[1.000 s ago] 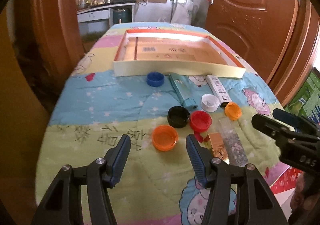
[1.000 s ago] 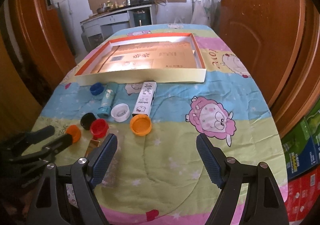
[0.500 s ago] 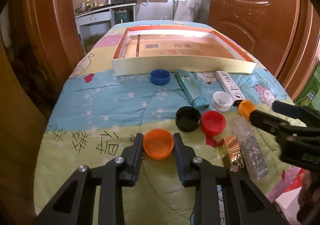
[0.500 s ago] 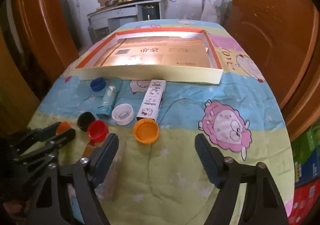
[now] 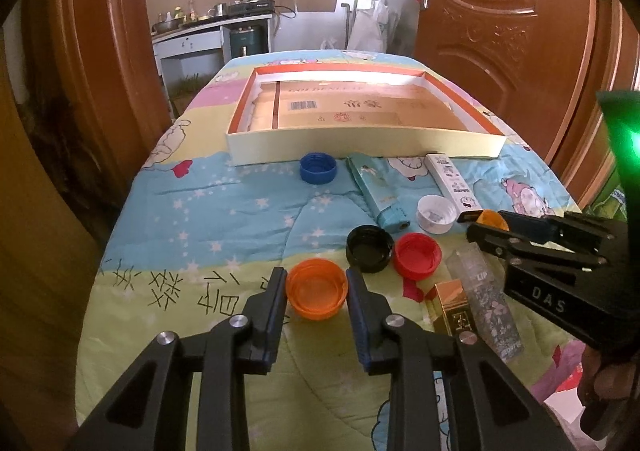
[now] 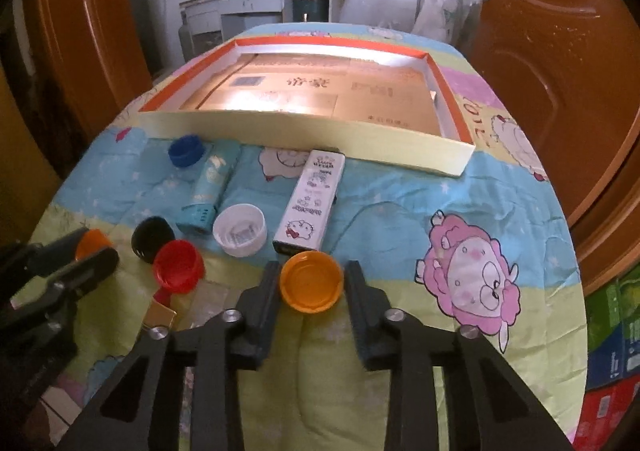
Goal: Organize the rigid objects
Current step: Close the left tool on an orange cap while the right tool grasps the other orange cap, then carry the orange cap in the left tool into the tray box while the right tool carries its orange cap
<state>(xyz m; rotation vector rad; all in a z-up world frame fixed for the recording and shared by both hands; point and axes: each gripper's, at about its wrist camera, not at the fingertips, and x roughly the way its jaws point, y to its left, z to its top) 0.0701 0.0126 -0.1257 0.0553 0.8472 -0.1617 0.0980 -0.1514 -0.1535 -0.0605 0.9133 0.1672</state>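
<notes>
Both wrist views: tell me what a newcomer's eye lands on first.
Each gripper brackets a bottle cap on the cartoon quilt: the left gripper around the orange cap, the right gripper around the yellow-orange cap. Behind the scattered caps and small boxes lies a large shallow box with an orange rim, nothing in it but its printed cardboard floor.

The right gripper (image 5: 486,229) carries the white letters "DAS" on its black body. Just beside it, the clear tube (image 5: 486,301) reads "LIP". The flat box (image 5: 360,113) beyond the tube shows a barcode and printed characters too small to read, and the blanket (image 5: 208,211) bears black handwritten-style characters.
</notes>
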